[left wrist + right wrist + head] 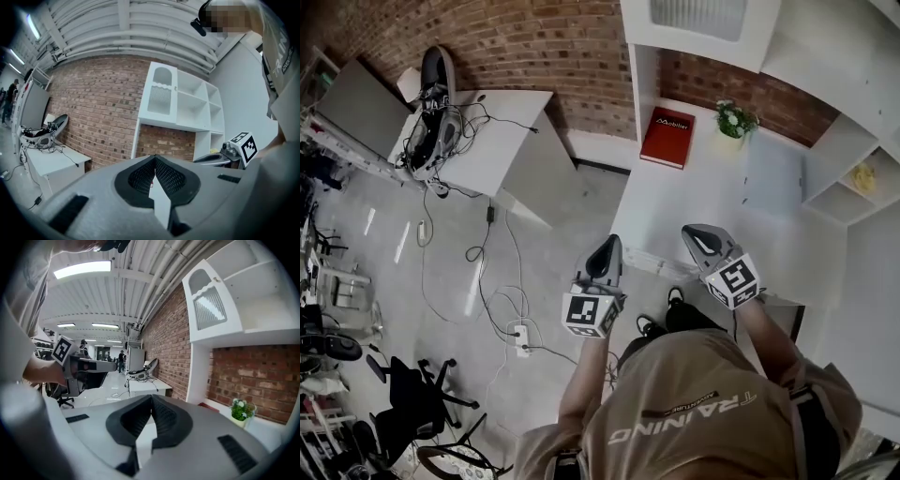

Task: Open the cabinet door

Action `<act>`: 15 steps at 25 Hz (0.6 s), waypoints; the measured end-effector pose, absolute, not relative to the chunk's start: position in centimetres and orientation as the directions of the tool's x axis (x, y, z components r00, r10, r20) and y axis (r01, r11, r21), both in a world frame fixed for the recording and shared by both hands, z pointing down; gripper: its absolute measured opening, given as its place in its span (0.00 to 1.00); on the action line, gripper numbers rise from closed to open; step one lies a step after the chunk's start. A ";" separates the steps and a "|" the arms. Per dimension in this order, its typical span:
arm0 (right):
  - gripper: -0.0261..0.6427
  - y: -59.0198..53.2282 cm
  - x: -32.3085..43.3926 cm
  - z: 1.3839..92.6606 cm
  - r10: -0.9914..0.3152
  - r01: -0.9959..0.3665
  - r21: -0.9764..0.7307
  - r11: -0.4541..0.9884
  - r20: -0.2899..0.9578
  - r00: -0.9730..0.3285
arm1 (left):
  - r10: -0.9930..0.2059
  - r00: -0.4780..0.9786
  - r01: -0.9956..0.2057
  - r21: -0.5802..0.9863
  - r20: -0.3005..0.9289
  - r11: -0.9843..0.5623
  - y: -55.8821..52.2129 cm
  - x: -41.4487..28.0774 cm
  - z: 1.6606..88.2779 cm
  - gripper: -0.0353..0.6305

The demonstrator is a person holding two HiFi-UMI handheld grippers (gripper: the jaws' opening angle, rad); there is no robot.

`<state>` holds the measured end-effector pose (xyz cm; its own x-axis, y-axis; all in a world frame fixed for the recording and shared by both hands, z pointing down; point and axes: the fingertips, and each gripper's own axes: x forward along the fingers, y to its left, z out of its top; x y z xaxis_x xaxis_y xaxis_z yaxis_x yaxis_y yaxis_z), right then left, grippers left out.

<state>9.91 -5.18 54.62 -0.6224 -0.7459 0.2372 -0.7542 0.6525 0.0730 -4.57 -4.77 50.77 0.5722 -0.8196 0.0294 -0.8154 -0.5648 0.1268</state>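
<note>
The red book point(667, 137), its cover reading "Mobilier", lies on the white desk point(694, 202) under the shelves. Just right of the book stands a small potted plant point(735, 120). Well to the book's left, along the brick wall, a second desk point(502, 141) carries tangled cables point(441, 131). The person's shirt point(684, 412) shows "RAINING". Above the book, the cabinet door point(161, 91) with its arched pane sits shut. On the near side of the book, the left gripper point(608, 244) and the right gripper point(695, 231) both have their jaws pressed together, holding and touching nothing.
</note>
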 end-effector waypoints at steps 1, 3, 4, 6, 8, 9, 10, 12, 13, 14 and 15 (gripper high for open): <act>0.06 -5.7 9.7 54.6 -0.747 -0.756 0.073 0.651 0.236 -0.621 | -0.823 0.567 -0.819 0.132 0.034 -0.559 -5.3 -5.0 51.2 0.07; 0.06 -6.8 9.3 54.7 -0.751 -0.761 0.065 0.646 0.232 -0.618 | -0.828 0.558 -0.824 0.157 0.058 -0.544 -6.2 -5.8 52.4 0.07; 0.06 -7.4 9.1 54.8 -0.752 -0.763 0.058 0.644 0.232 -0.617 | -0.830 0.553 -0.827 0.172 0.074 -0.535 -6.6 -6.0 52.9 0.07; 0.06 -8.6 9.0 55.1 -0.749 -0.763 0.043 0.645 0.236 -0.619 | -0.832 0.547 -0.830 0.186 0.092 -0.525 -7.7 -6.2 53.5 0.07; 0.06 -9.9 9.0 55.7 -0.737 -0.755 0.026 0.655 0.244 -0.631 | -0.832 0.546 -0.832 0.175 0.093 -0.527 -9.0 -6.2 53.3 0.07; 0.06 -10.6 8.9 56.2 -0.729 -0.749 0.018 0.663 0.246 -0.639 | -0.832 0.547 -0.832 0.166 0.094 -0.529 -9.8 -6.2 53.2 0.07; 0.06 -11.4 8.8 56.5 -0.723 -0.744 0.013 0.668 0.246 -0.646 | -0.831 0.547 -0.833 0.157 0.098 -0.530 -10.6 -6.3 53.1 0.07; 0.06 -13.4 8.7 56.8 -0.723 -0.742 0.010 0.670 0.236 -0.649 | -0.830 0.546 -0.836 0.144 0.111 -0.530 -12.7 -6.5 52.9 0.06; 0.06 -14.5 8.7 56.6 -0.727 -0.745 0.009 0.667 0.226 -0.648 | -0.830 0.546 -0.836 0.139 0.116 -0.530 -13.8 -6.6 52.8 0.07; 0.06 -15.5 8.8 56.4 -0.733 -0.749 0.009 0.662 0.215 -0.645 | -0.828 0.548 -0.835 0.136 0.119 -0.533 -14.8 -6.6 52.5 0.07; 0.06 -16.7 8.9 56.1 -0.739 -0.753 0.010 0.658 0.204 -0.642 | -0.826 0.552 -0.833 0.131 0.117 -0.538 -15.8 -6.5 52.1 0.07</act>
<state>8.94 -16.66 56.15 -0.6422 -0.7389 0.2038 -0.7533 0.6576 0.0103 -6.48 -15.78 52.10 0.5518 -0.8257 0.1171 -0.8328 -0.5378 0.1315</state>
